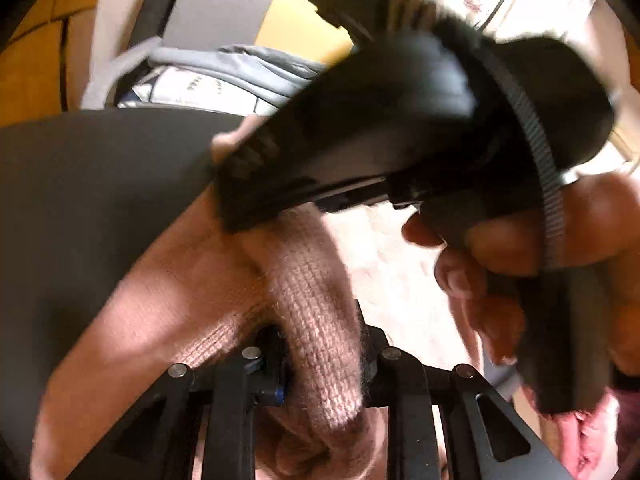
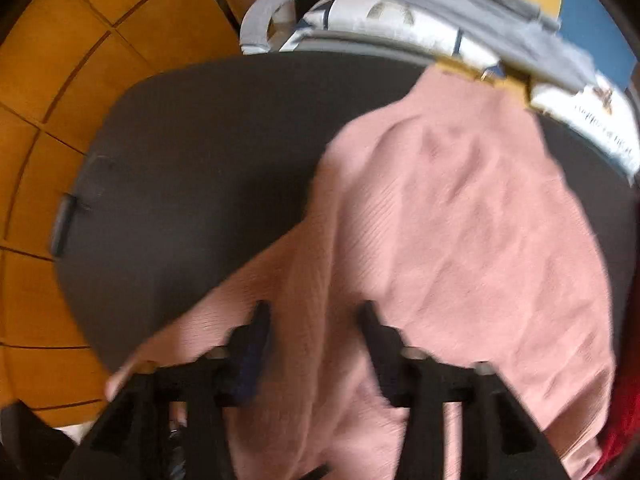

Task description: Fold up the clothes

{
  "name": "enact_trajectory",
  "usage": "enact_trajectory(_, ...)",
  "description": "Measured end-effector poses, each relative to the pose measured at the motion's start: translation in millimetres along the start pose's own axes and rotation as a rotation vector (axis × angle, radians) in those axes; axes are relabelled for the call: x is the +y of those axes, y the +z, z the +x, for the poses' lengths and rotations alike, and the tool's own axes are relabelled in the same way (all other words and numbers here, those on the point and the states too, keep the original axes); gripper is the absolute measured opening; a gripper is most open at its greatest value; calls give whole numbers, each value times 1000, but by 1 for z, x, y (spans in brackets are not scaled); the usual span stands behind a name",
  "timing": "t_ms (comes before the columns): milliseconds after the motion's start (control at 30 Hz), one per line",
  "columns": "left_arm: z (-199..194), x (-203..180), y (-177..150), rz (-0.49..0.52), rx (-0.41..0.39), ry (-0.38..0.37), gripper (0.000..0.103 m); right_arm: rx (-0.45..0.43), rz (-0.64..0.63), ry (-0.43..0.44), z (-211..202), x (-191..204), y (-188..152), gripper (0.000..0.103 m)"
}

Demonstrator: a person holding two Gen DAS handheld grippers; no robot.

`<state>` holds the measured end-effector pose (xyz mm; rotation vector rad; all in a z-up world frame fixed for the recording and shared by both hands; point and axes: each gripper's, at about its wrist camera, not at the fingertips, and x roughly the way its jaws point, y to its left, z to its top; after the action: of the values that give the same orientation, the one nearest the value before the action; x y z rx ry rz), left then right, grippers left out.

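Bunched pink knit is sitting right at the left gripper (image 1: 320,360), whose jaws are closing on a thick roll of the pink sweater (image 2: 460,208) near a ribbed edge. Relative to the dark table (image 2: 200,168), the sweater is lying mostly on the right half of the top, its far hem reaching the table's back edge and one sleeve trailing toward the near-left corner.

Biggest risk, as I judge it: the heavy knit is being held by a gathered roll rather than a flat edge, so a lift from here could be dragging the whole body across the table and spoiling any crease (the wool looks bulky and soft, likely to sag). Next, the right gripper (image 2: 316,344) is hovering over the sleeve with its jaws standing apart and nothing clearly pinched; motion blur is making contact hard to judge, and closing blindly could be catching two layers. In the left wrist view the right gripper and the right hand (image 1: 532,240) are crossing directly above the cloth, so the two tools could be colliding.

Behind the table's back edge, a grey-and-white pile of fabric (image 2: 400,20) is crowding the hem. Smaller still, a dark clip-like object (image 2: 64,224) is sitting at the table's left edge, well clear of the sweater.
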<state>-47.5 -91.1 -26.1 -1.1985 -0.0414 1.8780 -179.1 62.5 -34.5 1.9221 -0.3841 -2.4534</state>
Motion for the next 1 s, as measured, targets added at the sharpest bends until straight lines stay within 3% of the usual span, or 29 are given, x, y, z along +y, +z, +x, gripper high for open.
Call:
enact_trajectory(133, -7, 6, 1, -51, 28, -28, 29, -75, 17, -11, -4, -34, -25, 4)
enact_trajectory(267, -38, 16, 17, -89, -15, -72, 40, -204, 101, 5, -41, -77, -61, 4)
enact_trajectory(333, -53, 22, 29, -108, -46, -65, 46, -278, 152, -27, -66, -104, -84, 4)
enact_trajectory(400, -69, 28, 41, -128, -74, -58, 60, -325, 199, -73, -85, -129, -101, 4)
enact_trajectory(500, -71, 39, 63, -132, -122, 32, 67, -359, 306, -145, -100, -180, -138, 4)
enact_trajectory(567, -56, 46, 72, -124, -106, 75, 68, -361, 370, -189, -104, -214, -163, 4)
enact_trajectory(700, -3, 42, 80, -56, 0, 150, 68, -355, 482, -209, -110, -264, -204, 4)
enact_trajectory(867, 76, -2, 87, 41, 93, 130, 70, -344, 576, -237, -99, -299, -249, 4)
enact_trajectory(1000, 137, -45, 94, 95, 170, 78, 75, -346, 629, -189, -89, -317, -272, 4)
